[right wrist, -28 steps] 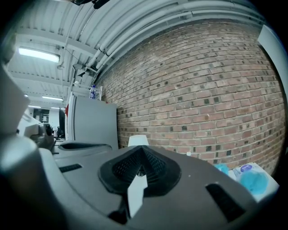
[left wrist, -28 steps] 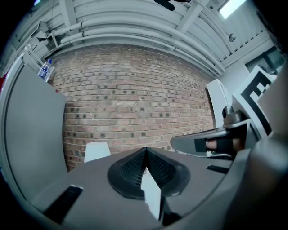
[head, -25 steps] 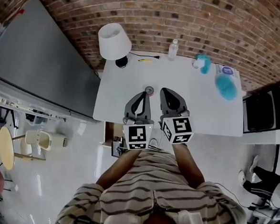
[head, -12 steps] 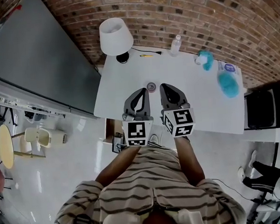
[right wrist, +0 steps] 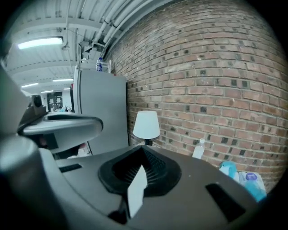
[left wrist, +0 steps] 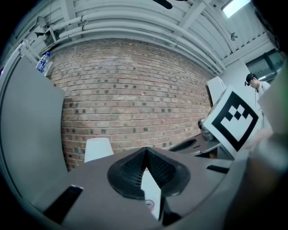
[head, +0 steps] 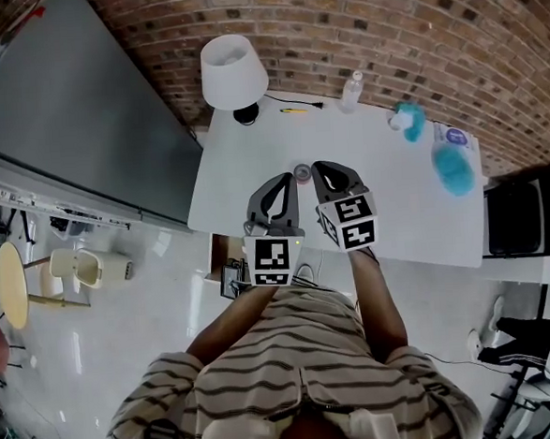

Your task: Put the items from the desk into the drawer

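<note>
Left gripper [head: 287, 179] and right gripper [head: 320, 168] both closed, empty; small round grey object [head: 302, 173] lay between tips, frame centre, about equally near.

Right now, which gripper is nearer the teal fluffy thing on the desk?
Right. In the head view the right gripper is left of the teal fluffy thing; the left gripper is farther left.

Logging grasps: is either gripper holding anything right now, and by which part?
Nothing is held: the left gripper and the right gripper are both shut and empty.
</note>
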Available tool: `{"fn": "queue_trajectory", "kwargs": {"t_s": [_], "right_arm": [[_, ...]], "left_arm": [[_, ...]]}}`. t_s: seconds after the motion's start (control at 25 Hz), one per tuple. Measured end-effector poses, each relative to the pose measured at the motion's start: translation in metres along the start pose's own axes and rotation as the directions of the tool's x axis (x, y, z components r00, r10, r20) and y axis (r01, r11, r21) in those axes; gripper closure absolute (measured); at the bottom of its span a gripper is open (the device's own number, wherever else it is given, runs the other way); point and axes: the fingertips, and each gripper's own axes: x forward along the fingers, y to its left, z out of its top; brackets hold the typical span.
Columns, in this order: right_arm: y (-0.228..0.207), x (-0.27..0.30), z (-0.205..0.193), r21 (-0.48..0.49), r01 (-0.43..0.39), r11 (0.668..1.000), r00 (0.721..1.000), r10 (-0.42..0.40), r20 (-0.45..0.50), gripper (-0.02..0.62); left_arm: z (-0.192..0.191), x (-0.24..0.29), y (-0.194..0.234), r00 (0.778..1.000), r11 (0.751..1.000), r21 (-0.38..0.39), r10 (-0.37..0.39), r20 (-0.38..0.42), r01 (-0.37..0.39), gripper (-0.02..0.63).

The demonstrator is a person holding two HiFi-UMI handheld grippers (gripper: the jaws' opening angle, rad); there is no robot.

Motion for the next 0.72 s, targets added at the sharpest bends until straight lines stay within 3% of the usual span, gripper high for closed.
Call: {"fn": "queue_trajectory", "kwargs": {"t_s": [0.24,0.36,0.52,0.72], "right_arm": [[-0.008,0.026,-0.016,-0.12,-0.054,0.991,0.993,0.041,-0.111,0.584],[-0.012,0.039,-0.02,-0.225,-0.089,0.97,0.985,0.052,-0.164,0.584],[-0.008,0.056,-0.027,-0.405,-0.18,0.897,0.967,0.087,-0.239,0.584],[-0.002,0.074,-0.052,-0.549,-0.334,0.766,0.917,0.129,-0.378,0.584]], "left_arm": [[-0.001,0.004,0.004,1.0,1.0,0.011,-0.001,-0.004,0.001,0.601],[-0.002,0.005,0.005,1.0,1.0,0.012,0.0,-0.003,0.0,0.601],[-0.004,0.003,0.008,1.0,1.0,0.019,0.004,-0.005,-0.004,0.601],[-0.004,0.002,0.011,1.0,1.0,0.027,0.013,-0.003,-0.013,0.601]]}}
